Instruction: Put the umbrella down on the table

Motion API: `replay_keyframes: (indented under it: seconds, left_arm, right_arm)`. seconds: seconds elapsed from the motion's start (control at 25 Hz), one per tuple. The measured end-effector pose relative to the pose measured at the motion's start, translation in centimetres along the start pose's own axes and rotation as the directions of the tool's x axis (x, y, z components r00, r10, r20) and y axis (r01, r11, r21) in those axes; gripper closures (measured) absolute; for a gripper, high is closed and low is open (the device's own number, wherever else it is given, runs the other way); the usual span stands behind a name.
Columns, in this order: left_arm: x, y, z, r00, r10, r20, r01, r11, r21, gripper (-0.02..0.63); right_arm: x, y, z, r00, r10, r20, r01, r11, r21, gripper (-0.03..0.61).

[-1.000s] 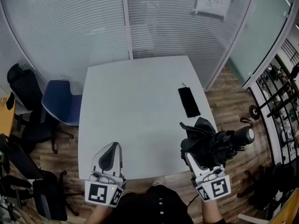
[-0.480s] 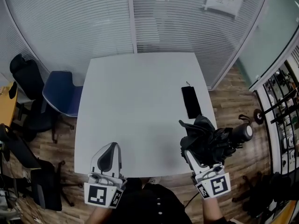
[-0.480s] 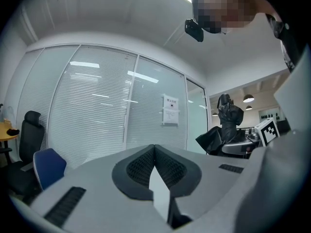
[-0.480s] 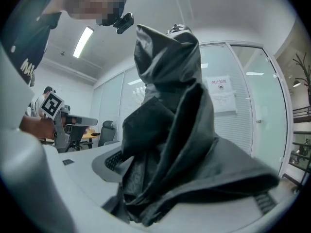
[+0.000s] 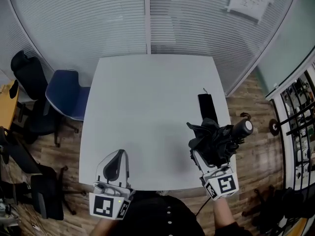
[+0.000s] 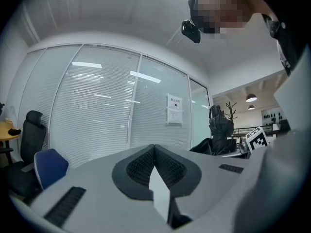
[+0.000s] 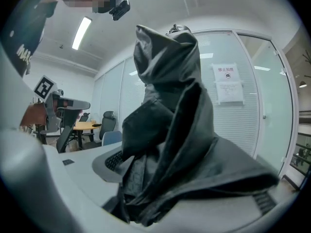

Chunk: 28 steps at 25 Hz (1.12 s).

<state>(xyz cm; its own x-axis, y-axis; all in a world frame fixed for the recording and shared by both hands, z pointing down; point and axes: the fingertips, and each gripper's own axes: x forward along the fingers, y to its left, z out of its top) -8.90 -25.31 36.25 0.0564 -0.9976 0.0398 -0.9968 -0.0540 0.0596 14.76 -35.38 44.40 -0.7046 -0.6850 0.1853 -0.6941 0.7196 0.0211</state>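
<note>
My right gripper (image 5: 201,157) clamps the folded umbrella (image 5: 216,140) by its bunched fabric over the table's (image 5: 147,102) right edge, with the handle jutting past it. I should lower it flat, clear of the black sleeve (image 5: 207,108), before letting go. My left gripper (image 5: 118,156) sits closed and empty at the near edge. Since a second ago the umbrella has come inward.

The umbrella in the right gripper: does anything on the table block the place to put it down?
Only a flat black object lies on the table, by its right edge just beyond the umbrella. The tabletop to the left looks free.
</note>
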Motion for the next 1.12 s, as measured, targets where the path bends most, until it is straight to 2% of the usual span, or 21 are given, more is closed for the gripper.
replay_keyframes:
  seconds: [0.12, 0.32, 0.56, 0.84, 1.12]
  left_arm:
    - [0.5, 1.2, -0.5, 1.0, 0.007, -0.019, -0.007, 1.0, -0.008, 0.6]
    - [1.2, 2.2, -1.2, 0.999, 0.01, -0.03, -0.01, 1.0, -0.007, 0.6]
    - [2.1, 2.9, -2.2, 0.997, 0.007, -0.072, -0.007, 1.0, -0.003, 0.6]
    - [3.1, 3.2, -3.4, 0.995, -0.002, -0.096, 0.0, 1.0, -0.021, 0.6]
    - [3.8, 3.4, -4.7, 0.992, -0.004, -0.13, -0.002, 0.999, -0.043, 0.6]
  right_arm:
    - [2.8, -0.3, -2.0, 0.998, 0.007, -0.055, -0.007, 1.0, -0.002, 0.276]
    - [6.6, -1.2, -5.9, 0.992, 0.002, -0.124, 0.01, 0.996, 0.089, 0.279]
    - [10.4, -2.4, -10.8, 0.973, -0.012, -0.232, 0.047, 0.988, 0.146, 0.281]
    - [14.2, -3.1, -16.4, 0.938, -0.003, -0.347, 0.077, 0.977, 0.201, 0.284]
    - [16.3, -4.4, -21.7, 0.878, -0.002, -0.479, 0.145, 0.954, 0.263, 0.285]
